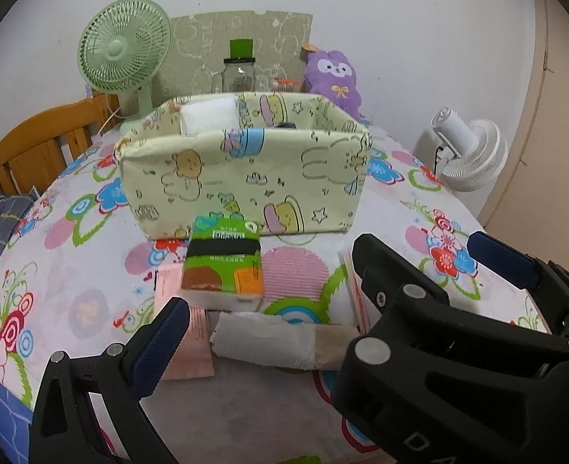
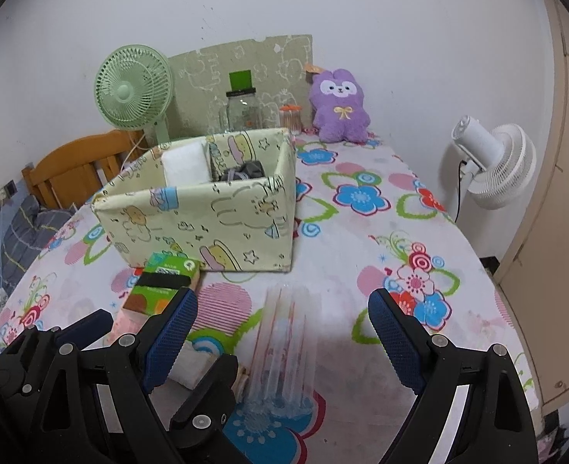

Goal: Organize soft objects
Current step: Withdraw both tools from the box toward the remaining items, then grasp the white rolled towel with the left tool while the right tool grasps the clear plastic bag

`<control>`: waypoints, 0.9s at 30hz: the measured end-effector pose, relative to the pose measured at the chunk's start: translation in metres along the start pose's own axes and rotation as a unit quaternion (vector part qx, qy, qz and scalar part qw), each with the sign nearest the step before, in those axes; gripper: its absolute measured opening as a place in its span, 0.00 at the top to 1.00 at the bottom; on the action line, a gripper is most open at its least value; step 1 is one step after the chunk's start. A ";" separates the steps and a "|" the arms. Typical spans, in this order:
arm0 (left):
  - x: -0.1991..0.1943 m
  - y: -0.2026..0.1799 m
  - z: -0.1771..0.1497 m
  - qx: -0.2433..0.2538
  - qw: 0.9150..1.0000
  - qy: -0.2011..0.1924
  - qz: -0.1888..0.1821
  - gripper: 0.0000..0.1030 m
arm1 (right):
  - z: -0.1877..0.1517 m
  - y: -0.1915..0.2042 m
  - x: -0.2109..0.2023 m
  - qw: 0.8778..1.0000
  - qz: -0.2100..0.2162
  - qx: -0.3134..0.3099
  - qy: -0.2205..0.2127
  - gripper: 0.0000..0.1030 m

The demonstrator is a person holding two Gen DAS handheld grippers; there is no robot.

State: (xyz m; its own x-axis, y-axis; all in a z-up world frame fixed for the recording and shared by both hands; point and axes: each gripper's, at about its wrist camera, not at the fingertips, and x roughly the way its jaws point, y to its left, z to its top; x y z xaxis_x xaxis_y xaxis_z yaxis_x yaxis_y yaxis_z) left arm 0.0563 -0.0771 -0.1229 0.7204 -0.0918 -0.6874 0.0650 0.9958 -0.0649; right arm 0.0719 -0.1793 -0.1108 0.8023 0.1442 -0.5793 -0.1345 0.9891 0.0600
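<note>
Tissues [image 1: 222,261] lay just ahead of the left gripper [image 1: 269,348], a green pack standing on the bench [image 1: 91,270] in front of the box [image 1: 245,178]. Nearer, almost between the left jaws, lay a white roll [image 1: 261,342], with a pink sheet [image 1: 191,348] under both. The left jaws were spread wide and held nothing.

The right gripper [image 2: 284,344] was equally wide open and empty — a clear ribbed wrapper [image 2: 284,348] stood between its jaws, touching neither finger as far as could be seen. The left gripper's frame crowded in just beside the right's left finger [image 2: 172,336].

The box beyond the jaws already held a white pad [image 2: 185,164] in one compartment and something grey [image 2: 245,172] in the next.

Risks, as a judgement: the two grippers sat so close that closing either could knock the other. The wrapper looked thin and slippery, so a squeeze might crumple it or let it slide out. The roll could unwind or roll away if nudged off-centre — and a low grasp might pinch the sheet along with it.
</note>
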 end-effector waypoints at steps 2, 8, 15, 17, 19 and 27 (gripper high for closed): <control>0.003 0.000 -0.002 -0.002 1.000 0.005 -0.001 0.01 | -0.003 0.000 0.002 1.000 -0.001 0.001 0.003 0.11; 0.011 -0.001 -0.008 -0.001 1.000 0.020 0.001 0.01 | -0.009 -0.002 0.010 1.000 -0.004 0.005 0.017 0.11; 0.021 -0.001 -0.012 0.012 0.999 0.041 0.010 0.05 | -0.017 -0.002 0.023 0.999 0.002 0.001 0.040 0.11; 0.022 -0.001 -0.013 0.014 0.999 0.042 0.010 0.05 | -0.019 -0.002 0.026 0.999 0.000 0.000 0.044 0.11; 0.023 -0.002 -0.013 0.019 0.999 0.042 0.010 0.05 | -0.019 -0.002 0.028 0.999 -0.001 0.002 0.047 0.11; 0.027 -0.005 -0.014 0.032 0.998 0.039 0.024 0.09 | -0.022 -0.004 0.037 0.998 -0.004 0.009 0.062 0.11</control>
State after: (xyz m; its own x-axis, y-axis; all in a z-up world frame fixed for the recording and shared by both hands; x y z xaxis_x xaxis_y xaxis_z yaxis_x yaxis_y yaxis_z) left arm 0.0661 -0.0845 -0.1514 0.6686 -0.0412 -0.7425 0.0780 0.9968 0.0149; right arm 0.0888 -0.1787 -0.1505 0.7244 0.1327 -0.6765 -0.1172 0.9907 0.0688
